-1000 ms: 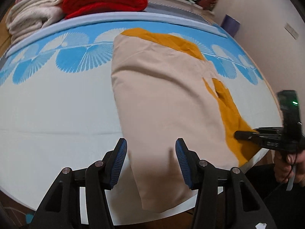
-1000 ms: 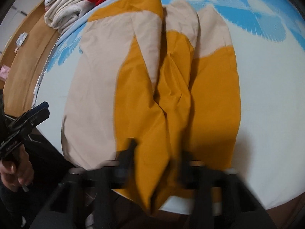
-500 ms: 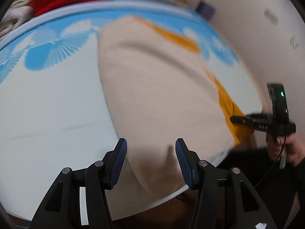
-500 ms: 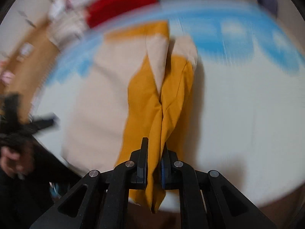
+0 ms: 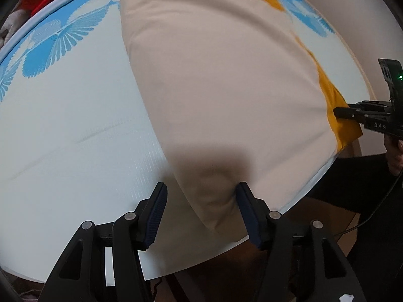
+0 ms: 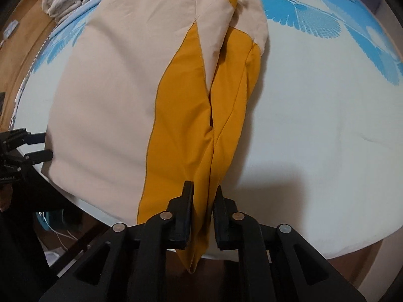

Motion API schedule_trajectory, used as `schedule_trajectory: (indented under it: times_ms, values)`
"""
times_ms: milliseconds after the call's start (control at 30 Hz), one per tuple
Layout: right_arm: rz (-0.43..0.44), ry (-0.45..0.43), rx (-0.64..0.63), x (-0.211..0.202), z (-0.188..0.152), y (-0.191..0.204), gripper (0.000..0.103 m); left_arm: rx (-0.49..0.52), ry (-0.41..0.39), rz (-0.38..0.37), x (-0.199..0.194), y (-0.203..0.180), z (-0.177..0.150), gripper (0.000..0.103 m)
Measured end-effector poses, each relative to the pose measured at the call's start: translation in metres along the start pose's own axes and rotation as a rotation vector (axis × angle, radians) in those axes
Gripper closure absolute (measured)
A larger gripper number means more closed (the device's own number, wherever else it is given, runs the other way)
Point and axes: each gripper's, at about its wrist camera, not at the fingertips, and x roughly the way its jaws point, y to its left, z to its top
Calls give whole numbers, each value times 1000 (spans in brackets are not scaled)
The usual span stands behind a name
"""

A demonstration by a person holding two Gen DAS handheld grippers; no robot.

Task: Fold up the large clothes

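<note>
A beige and mustard-yellow cloth garment (image 6: pixel 131 95) is lying on the white, blue-patterned bed (image 6: pixel 314 115). My left gripper (image 5: pixel 201 209) is gaping around its beige corner; my right gripper (image 6: pixel 202 201) is pinching its yellow edge.

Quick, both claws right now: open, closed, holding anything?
Left claw: open, straddling the garment's beige corner, not clamped.
Right claw: closed on the garment's orange edge.

Black tongs (image 5: pixel 201 211), blue ribbed pads (image 5: pixel 156 216), seemingly.
</note>
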Motion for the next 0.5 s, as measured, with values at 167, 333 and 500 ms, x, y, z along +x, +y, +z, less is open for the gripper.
schedule_trajectory:
  times_ms: [167, 333, 500]
  values:
    - [-114, -297, 85, -56, 22, -23, 78, -9, -53, -1, -12, 1, 1, 53]
    - [67, -431, 198, -70, 65, -40, 67, -95, -107, -3, -21, 18, 9, 54]
    - [173, -391, 250, -33, 123, -43, 63, -157, -111, 3, -20, 30, 15, 54]
